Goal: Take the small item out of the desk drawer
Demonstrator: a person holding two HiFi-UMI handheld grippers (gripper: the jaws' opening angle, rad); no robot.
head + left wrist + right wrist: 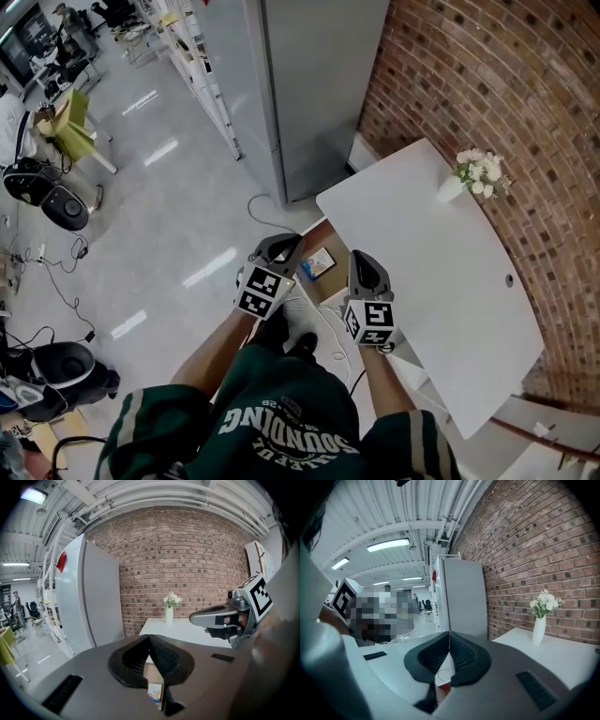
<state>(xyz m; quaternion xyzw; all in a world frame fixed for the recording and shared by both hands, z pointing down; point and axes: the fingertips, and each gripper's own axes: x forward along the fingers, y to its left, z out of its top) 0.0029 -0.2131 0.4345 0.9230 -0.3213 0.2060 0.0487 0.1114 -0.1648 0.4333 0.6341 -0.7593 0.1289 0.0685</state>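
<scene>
Left gripper view: the left gripper (pixel 150 638) has its two dark jaws pressed together at the tips, with nothing between them.
Right gripper view: the right gripper (pixel 449 635) is closed the same way and is also empty.
Small item: a flat pack (pixel 320 262) with blue print lies in the open drawer (pixel 307 246) at the near-left edge of the white desk (pixel 441 281), just ahead of both grippers and touched by neither.
In the way: nothing lies between the jaw tips and the pack; the drawer is open from above.
Around: a white vase of flowers (pixel 476 174) stands at the far end of the desk by the brick wall (pixel 506 84). A tall grey cabinet (pixel 309 84) stands beside the desk, and a white cable (pixel 326 323) trails on the floor below.
Only from the left gripper: the pack shows through the slot under the jaws, and the right gripper hangs over the desk edge.
Only from the head view: both grippers are side by side, apart, in front of the drawer.
</scene>
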